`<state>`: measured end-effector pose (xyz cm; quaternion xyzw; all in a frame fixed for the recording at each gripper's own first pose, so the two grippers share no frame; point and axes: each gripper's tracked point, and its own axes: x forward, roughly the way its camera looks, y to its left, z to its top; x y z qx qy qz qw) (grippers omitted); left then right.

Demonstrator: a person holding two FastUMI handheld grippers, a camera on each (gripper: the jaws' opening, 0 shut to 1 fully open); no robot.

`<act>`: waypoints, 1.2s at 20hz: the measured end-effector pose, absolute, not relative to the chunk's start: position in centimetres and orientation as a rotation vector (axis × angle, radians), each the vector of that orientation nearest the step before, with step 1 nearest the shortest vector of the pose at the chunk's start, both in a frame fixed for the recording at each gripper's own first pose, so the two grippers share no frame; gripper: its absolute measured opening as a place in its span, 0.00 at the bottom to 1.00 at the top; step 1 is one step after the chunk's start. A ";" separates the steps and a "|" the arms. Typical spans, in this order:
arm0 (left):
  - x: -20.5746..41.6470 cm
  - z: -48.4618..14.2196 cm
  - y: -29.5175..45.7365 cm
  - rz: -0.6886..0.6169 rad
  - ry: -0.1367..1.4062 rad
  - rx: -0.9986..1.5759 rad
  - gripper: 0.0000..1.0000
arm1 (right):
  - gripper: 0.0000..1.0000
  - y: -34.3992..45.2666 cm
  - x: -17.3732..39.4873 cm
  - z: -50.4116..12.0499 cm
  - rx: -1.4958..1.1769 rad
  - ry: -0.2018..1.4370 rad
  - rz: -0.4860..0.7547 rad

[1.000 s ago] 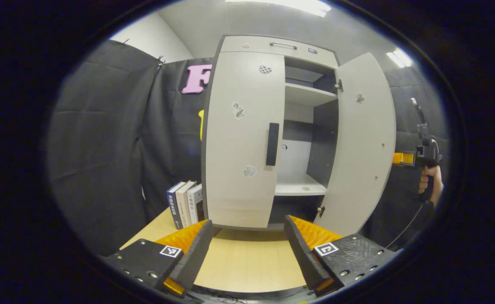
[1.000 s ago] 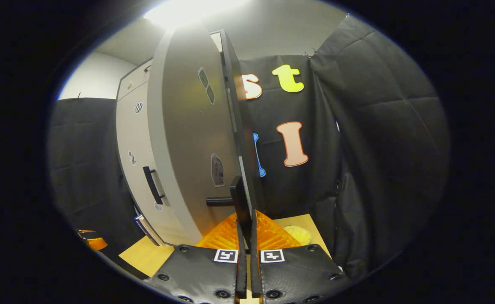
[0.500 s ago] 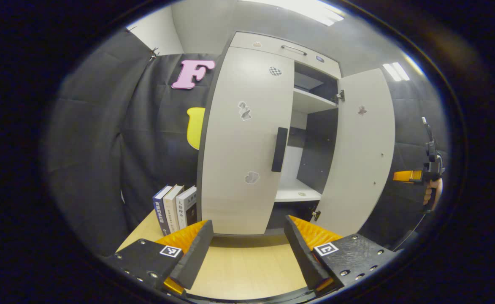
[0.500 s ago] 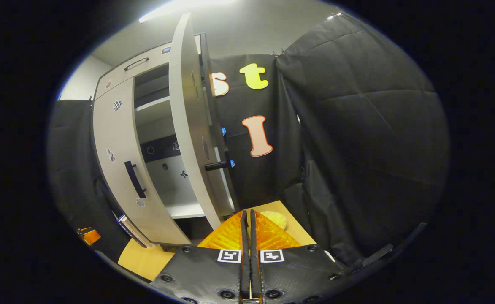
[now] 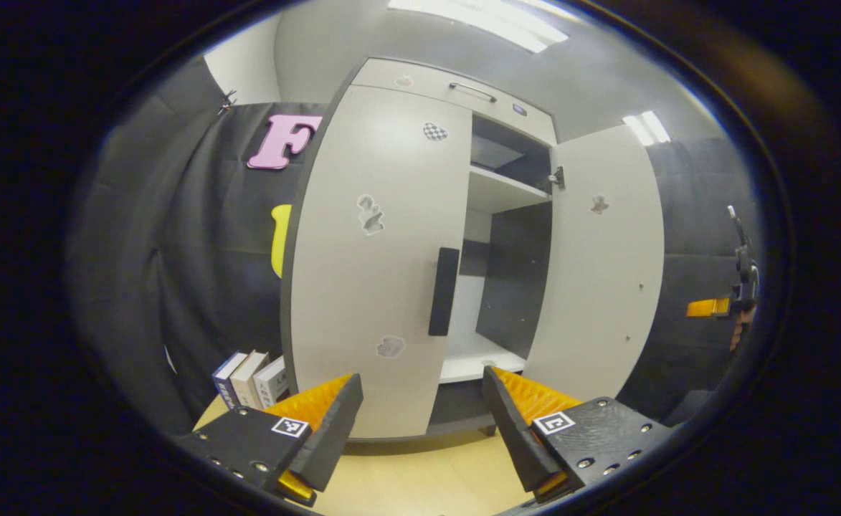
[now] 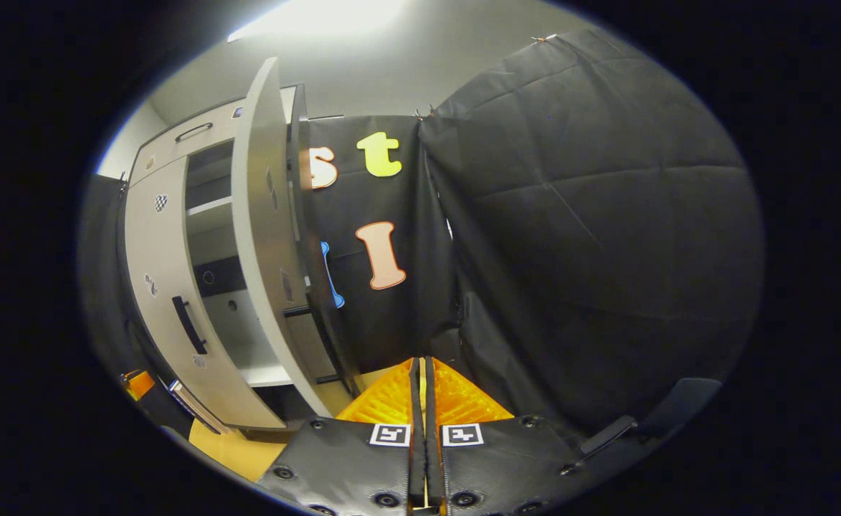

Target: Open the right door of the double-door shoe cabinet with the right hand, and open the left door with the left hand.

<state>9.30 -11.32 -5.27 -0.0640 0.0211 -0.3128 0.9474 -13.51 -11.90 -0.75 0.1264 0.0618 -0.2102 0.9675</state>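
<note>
In the left gripper view our left tongs (image 5: 420, 423) sit at six o'clock with the fingers spread wide apart and nothing between them, above the pale wooden tabletop (image 5: 420, 480). Just beyond them stands the shoe cabinet (image 5: 456, 86). Its left door (image 5: 377, 265) is closed, filling the view from nine to twelve o'clock, and its dark upright handle (image 5: 444, 292) lies near the centre, straight ahead of the gap between the fingers and apart from them. At about two o'clock the right door (image 5: 599, 265) stands swung open, showing its inner face, and between the two doors we see the shelves (image 5: 502, 193) inside. A few books (image 5: 248, 376) stand upright at eight o'clock, just beside the cabinet's left flank. Far off at three o'clock, past the open door, we make out a hand (image 5: 739, 333) holding the other gripper.

In the right gripper view our right tongs (image 6: 424, 401) sit at six o'clock with the fingers pressed together and holding nothing. Beyond them, from nine to eleven o'clock, the right door (image 6: 262, 236) shows edge-on, open and well apart from the tongs. Farther left we see the closed left door (image 6: 151, 287) with its handle (image 6: 188, 325), and the open compartment between them. The booth's black cloth wall (image 6: 578, 251) hangs from twelve to four o'clock.
</note>
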 end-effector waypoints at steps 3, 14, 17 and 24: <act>11.8 -4.4 -13.6 -0.600 0.045 -0.165 0.97 | 0.04 -13.9 -11.4 -1.5 0.250 0.132 -0.413; 19.2 1.0 -21.6 -0.489 -0.087 0.002 0.98 | 0.53 -21.0 -2.8 -4.6 0.251 0.165 -0.423; 20.5 1.8 -22.6 -0.447 -0.107 0.041 0.97 | 0.86 -22.1 -0.6 -5.5 0.286 0.172 -0.422; 23.2 1.0 -23.9 -0.374 -0.072 0.048 0.69 | 0.92 -23.3 2.3 -7.5 0.267 0.215 -0.402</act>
